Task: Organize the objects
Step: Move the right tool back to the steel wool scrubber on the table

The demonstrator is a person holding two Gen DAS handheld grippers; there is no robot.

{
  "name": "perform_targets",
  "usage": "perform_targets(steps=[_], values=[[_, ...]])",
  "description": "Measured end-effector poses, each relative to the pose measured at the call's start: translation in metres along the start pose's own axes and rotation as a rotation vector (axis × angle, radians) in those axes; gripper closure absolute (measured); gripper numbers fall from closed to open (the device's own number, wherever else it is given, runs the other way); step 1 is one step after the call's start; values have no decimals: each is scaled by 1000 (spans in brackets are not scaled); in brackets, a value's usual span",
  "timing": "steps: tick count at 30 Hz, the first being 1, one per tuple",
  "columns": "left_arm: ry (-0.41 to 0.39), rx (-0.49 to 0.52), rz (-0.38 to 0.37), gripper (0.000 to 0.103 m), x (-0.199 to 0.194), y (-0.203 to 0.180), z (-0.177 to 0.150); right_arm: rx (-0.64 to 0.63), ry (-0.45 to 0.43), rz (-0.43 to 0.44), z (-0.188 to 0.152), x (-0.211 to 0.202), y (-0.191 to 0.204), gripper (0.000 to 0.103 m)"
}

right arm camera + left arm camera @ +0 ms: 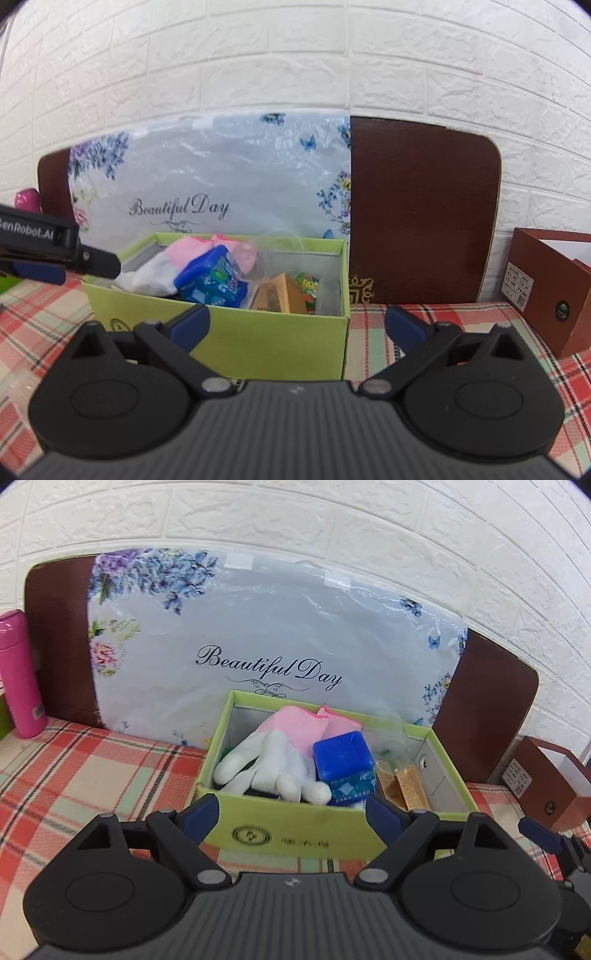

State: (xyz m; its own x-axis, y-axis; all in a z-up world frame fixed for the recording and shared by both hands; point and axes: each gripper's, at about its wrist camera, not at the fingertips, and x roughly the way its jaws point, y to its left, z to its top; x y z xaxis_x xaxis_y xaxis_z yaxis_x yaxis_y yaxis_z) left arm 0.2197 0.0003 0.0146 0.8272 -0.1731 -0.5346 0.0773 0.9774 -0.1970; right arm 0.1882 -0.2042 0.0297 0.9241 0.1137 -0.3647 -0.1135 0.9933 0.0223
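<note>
Green cardboard box [288, 834] sits on the plaid tablecloth [74, 775], open top, at 12 o'clock from the left gripper [291, 816]. Left gripper fingers spread wide apart, nothing between them, blue pads [201, 818] just in front of the box's near wall. Inside the box: white-and-pink gloves [273, 760] at 10 o'clock, blue gum tub [345, 766] in the middle touching the gloves, tan wooden block [404, 784] at 3 o'clock of the tub, crumpled clear plastic [391, 734] behind them. Small green packet [309, 291] shows beside the block in the right wrist view.

Right gripper [297, 326] also spread apart and empty; its left pad overlaps the box's front wall in that view, its right pad hangs over bare cloth at 3 o'clock of the box. Contact with the box: cannot tell.

Floral "Beautiful Day" board [258, 635] wrapped in plastic leans on the white brick wall [369, 524] behind the box, with a brown panel [421, 210] behind it. Pink bottle [18, 672] upright at 9 o'clock, well apart from the box. Brown open carton [546, 288] at 3 o'clock on the cloth, apart from the green box.
</note>
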Motion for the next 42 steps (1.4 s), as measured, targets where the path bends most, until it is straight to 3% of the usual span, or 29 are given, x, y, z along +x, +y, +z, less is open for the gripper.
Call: perform_targets(steps=[10, 22, 30, 35, 40, 42], values=[[40, -8, 26, 13, -55, 3, -57, 48, 48, 57, -25, -59, 3, 0], [173, -60, 139, 13, -71, 45, -126, 78, 181, 121, -76, -77, 23, 0], [149, -133, 198, 13, -63, 86, -123, 63, 228, 143, -89, -81, 35, 0], [174, -98, 136, 13, -28, 89, -103, 68, 243, 139, -91, -82, 37, 0], [230, 18, 214, 13, 11, 78, -103, 52, 232, 123, -88, -81, 36, 0], [208, 41, 214, 13, 10, 76, -106, 41, 221, 113, -85, -76, 35, 0]])
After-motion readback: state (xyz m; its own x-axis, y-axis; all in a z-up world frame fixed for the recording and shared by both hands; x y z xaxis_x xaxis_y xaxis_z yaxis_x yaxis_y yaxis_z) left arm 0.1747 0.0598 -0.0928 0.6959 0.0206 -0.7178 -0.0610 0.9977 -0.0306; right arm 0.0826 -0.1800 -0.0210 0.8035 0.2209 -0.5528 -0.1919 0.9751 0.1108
